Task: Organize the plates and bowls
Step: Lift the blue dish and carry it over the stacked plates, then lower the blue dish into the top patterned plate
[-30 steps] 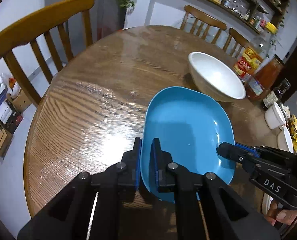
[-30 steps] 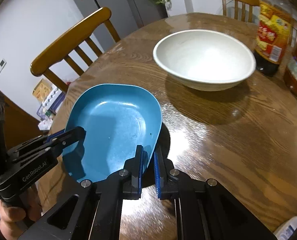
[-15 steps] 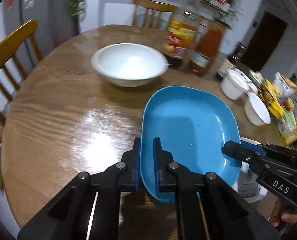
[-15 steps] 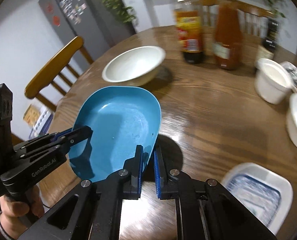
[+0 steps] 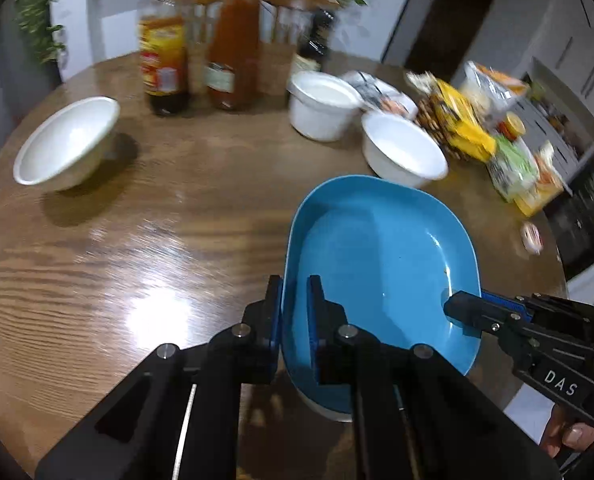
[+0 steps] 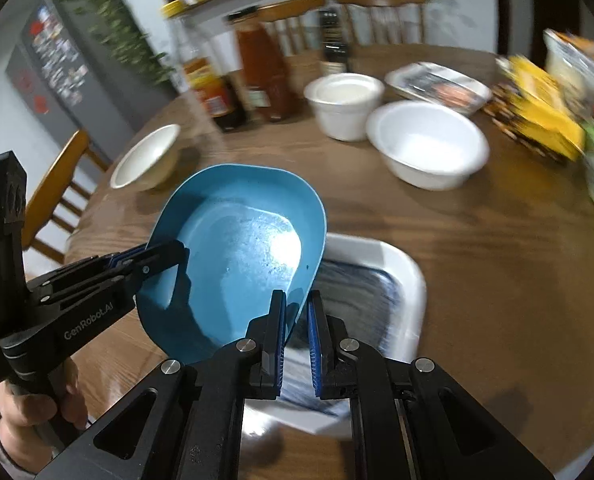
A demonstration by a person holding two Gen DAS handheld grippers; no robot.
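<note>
Tools point(image 5: 295, 312) gripping blue plate point(image 5: 381, 264), wooden table point(image 5: 137, 240)

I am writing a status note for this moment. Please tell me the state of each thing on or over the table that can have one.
blue plate: lifted, tilted, gripped at two rim edges
left gripper: shut on the blue plate
right gripper: shut on the blue plate
white square plate: flat on table, partly under the blue plate
three white bowls: upright, empty
sauce bottles: upright, capped

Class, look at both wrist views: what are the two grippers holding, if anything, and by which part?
Both hold the blue plate by its rim: the left gripper on one side edge, the right gripper on the opposite edge, jaws shut on it.
</note>
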